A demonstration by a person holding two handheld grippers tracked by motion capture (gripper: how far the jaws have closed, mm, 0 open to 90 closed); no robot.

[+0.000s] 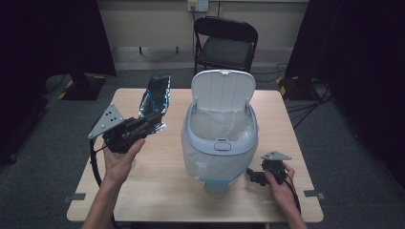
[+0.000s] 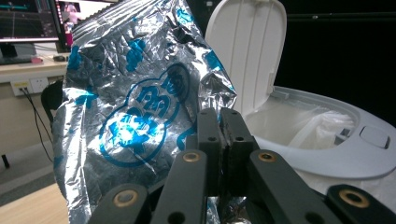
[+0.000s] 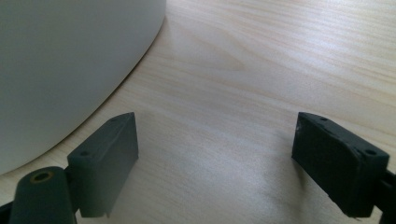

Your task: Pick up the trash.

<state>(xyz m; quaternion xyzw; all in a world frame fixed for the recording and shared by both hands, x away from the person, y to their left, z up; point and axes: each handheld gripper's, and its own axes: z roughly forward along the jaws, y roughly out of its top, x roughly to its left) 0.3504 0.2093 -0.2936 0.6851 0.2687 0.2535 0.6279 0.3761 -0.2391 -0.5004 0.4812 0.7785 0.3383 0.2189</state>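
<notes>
- The left gripper [image 1: 155, 119] has its two black jaws pressed together on the bottom edge of a crinkly silver foil bag with blue print [image 1: 155, 98]. The bag stands up in the air over the far left part of the light wooden table [image 1: 157, 191].
- The bag is just to the left of the white plastic bin with the flip-up lid [image 1: 219, 143]. The lid stands open, and a thin clear liner sits inside the bin.
- I think the bag is very light and empty. It looks soft and floppy, so it may bend or flap. Foil is smooth, so it could slip. Pinching a flat edge, like now, seems the best place to hold it.
- The right gripper [image 1: 253, 177] rests low on the table by the right side of the bin's foot. Its jaws are spread wide, with nothing between them.
- The left gripper view shows the blue round logo on the bag [image 2: 140, 116] and the jaws tight on the foil. The high view is too far off for that.
- The high view shows both hands, the whole table and a black chair [image 1: 225, 44] behind it.
- The right gripper view shows the wood grain and the bin's curved white wall [image 3: 70, 60] close up.
</notes>
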